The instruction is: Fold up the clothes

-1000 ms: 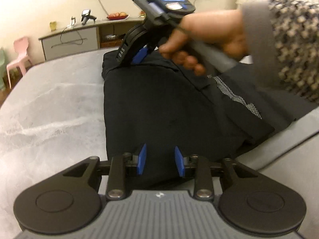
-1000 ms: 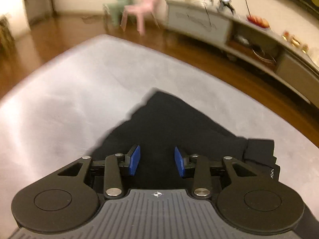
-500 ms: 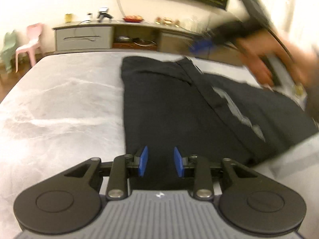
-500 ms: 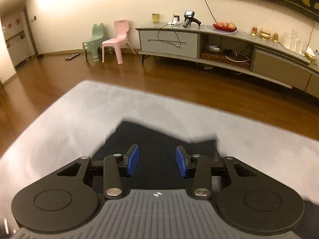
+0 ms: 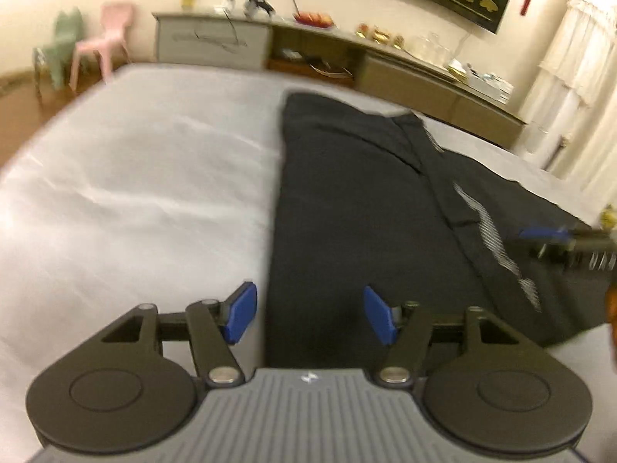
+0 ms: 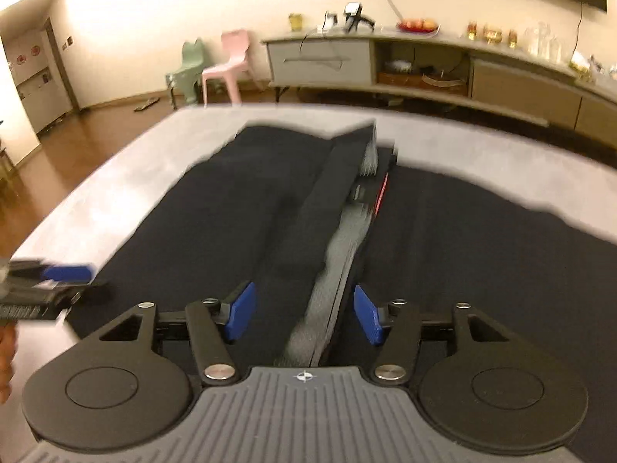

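A black garment (image 5: 347,212) lies flat on the grey bed (image 5: 135,193), with a grey-white patterned stripe (image 5: 489,231) along a fold. My left gripper (image 5: 308,312) hovers at the garment's near left edge. Its jaws are opening; cloth lies below the gap and the pads are not pressing it. In the right wrist view the same garment (image 6: 231,212) fills the middle. My right gripper (image 6: 304,312) is over its stripe (image 6: 339,247), jaws opening and gripping nothing. Each gripper shows at the edge of the other's view: the right gripper (image 5: 559,237), the left gripper (image 6: 58,276).
A low sideboard (image 5: 216,38) with small items runs along the far wall beyond the bed. A pink chair (image 5: 104,38) and a green chair (image 6: 185,65) stand on the wooden floor (image 6: 96,123). White curtains (image 5: 578,58) hang at the right. Bare bedspread (image 6: 462,146) surrounds the garment.
The right gripper has swept from the garment's far end to its near right side. Both grippers' jaws have widened. The left gripper has rolled but kept its place.
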`<control>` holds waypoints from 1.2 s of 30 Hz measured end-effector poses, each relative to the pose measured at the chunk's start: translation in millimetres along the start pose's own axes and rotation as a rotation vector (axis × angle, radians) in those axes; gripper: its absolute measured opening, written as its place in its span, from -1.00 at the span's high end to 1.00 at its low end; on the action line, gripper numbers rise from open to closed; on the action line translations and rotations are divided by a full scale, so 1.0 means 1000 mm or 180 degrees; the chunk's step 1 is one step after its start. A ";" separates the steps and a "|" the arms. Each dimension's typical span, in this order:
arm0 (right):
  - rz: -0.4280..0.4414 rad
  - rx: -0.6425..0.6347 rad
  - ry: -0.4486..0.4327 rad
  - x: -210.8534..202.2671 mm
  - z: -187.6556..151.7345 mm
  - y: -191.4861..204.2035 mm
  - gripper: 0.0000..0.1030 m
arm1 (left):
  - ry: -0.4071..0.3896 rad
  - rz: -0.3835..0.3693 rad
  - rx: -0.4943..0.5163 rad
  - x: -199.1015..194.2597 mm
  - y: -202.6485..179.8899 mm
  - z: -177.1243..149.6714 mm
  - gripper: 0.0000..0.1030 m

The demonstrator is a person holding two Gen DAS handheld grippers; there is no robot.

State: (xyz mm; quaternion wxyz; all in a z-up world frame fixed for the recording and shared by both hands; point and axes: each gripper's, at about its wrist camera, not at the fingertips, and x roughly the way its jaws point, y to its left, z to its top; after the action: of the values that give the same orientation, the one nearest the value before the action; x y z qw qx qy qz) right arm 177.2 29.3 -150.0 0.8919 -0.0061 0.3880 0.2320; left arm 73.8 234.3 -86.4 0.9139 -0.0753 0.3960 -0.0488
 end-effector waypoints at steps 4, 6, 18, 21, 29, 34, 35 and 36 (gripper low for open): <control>-0.0050 -0.0084 0.0033 0.016 -0.022 0.011 -0.11 | 0.0036 0.0157 0.0152 0.001 -0.007 -0.002 0.73; 0.0009 -0.0155 0.0040 0.018 -0.028 0.029 -0.11 | 0.0060 0.0207 0.0111 -0.006 0.000 -0.006 0.75; 0.0201 -0.0229 0.0099 -0.035 -0.049 0.010 -0.21 | 0.0202 0.0672 0.0141 -0.036 0.013 -0.017 0.65; -0.0090 0.0216 0.0086 -0.055 -0.057 -0.073 -0.19 | 0.0222 0.0727 0.0181 -0.031 0.010 -0.013 0.61; -0.1337 0.0520 0.0210 -0.147 -0.111 -0.279 -0.22 | 0.0255 0.0944 0.0009 -0.029 0.011 -0.006 0.50; -0.1560 0.1318 -0.0226 -0.205 -0.156 -0.356 -0.26 | -0.0168 0.1207 -0.0131 -0.078 -0.023 -0.009 0.51; -0.1504 0.1450 -0.0317 -0.217 -0.163 -0.362 -0.29 | -0.0266 0.1198 -0.0172 -0.090 -0.036 -0.009 0.51; -0.1445 0.1518 -0.0404 -0.226 -0.168 -0.366 -0.39 | -0.0338 0.1122 -0.0196 -0.100 -0.052 -0.007 0.50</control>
State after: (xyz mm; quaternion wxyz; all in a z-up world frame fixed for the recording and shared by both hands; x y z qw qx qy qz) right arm 80.7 -421.7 -172.3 0.9196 0.1310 0.3638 -0.0699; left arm -0.9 197.0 -10.1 0.9251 -0.0352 0.3556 0.1283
